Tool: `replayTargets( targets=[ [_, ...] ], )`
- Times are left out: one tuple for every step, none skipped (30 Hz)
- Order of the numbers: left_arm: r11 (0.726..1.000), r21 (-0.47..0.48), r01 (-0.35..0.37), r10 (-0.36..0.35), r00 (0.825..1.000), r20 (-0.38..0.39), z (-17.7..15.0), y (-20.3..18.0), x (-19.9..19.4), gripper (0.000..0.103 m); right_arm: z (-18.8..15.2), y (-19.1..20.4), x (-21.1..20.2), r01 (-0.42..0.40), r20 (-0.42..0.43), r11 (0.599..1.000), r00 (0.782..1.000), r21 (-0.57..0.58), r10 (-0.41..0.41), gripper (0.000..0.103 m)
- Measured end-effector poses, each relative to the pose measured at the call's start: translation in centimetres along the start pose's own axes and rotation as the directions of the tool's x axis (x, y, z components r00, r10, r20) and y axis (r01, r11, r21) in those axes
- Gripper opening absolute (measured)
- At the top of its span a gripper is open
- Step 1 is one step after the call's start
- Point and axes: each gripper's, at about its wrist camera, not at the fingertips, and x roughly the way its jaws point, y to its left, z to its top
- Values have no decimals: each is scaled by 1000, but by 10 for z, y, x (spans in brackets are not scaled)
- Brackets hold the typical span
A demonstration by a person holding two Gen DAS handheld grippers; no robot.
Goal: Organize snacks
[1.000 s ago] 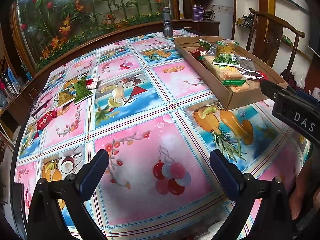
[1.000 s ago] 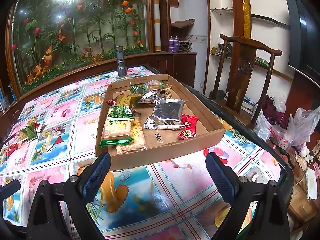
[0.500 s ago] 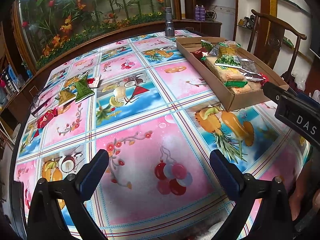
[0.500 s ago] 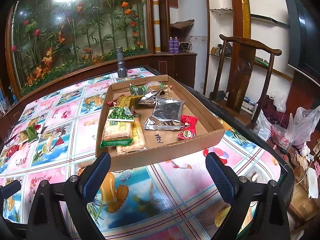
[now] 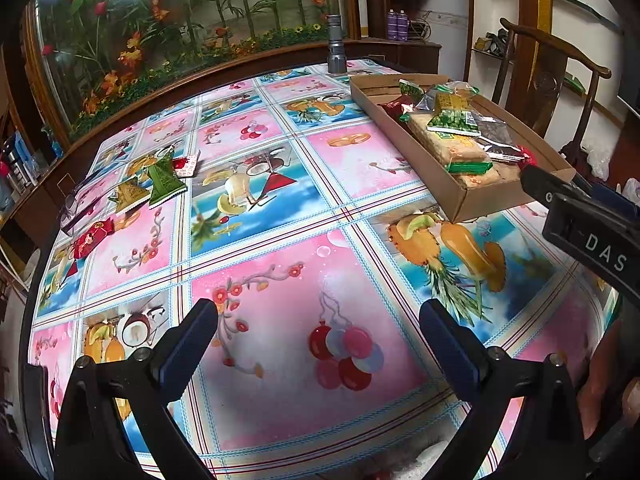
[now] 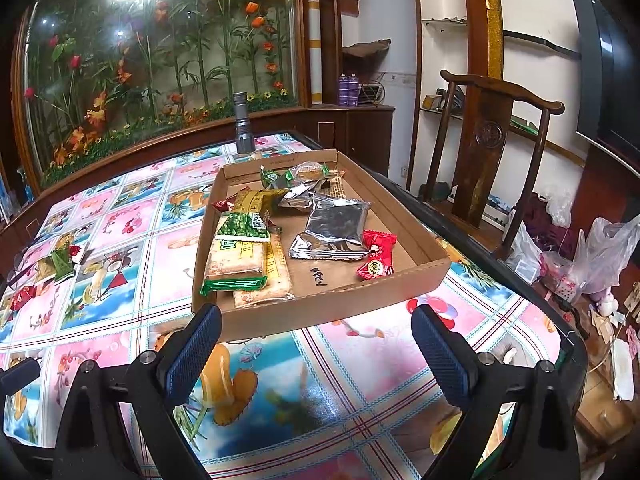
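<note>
A shallow cardboard tray (image 6: 424, 276) sits on the table's right side and holds several snack packets: wafer packs (image 6: 236, 256), a silver pouch (image 6: 334, 228), a red candy (image 6: 378, 258). The tray also shows in the left wrist view (image 5: 476, 204). Loose snacks lie at the far left: a green packet (image 5: 164, 180), a yellow-green packet (image 5: 128, 196), a red packet (image 5: 92, 234). My left gripper (image 5: 318, 320) is open and empty above the table's near middle. My right gripper (image 6: 316, 324) is open and empty just before the tray's near wall; its body shows in the left wrist view (image 5: 584, 220).
A grey flashlight (image 6: 243, 128) stands upright at the table's far edge. A floral-pattern cloth covers the table (image 5: 280, 280). A wooden chair (image 6: 492, 152) stands to the right. Plastic bags (image 6: 592, 256) lie on the floor at right. A flower display runs behind the table.
The left view has shifted slightly, and the right gripper body sits a little lower in it. Both grippers remain open and empty. No snack has moved.
</note>
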Motion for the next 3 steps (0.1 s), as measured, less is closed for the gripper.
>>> replayTargets(
  targets=[
    [1000, -8, -14, 14, 1000, 14, 0, 2, -2, 100, 0, 0, 0, -3, 0, 1000, 1000, -3, 3, 97],
    [999, -17, -31, 32, 999, 34, 0, 4, -5, 100, 0, 1, 0, -4, 2, 1000, 1000, -7, 4, 97],
    [999, -23, -37, 38, 998, 44, 0, 5, -5, 100, 0, 2, -1, -3, 4, 1000, 1000, -12, 3, 97]
  ],
)
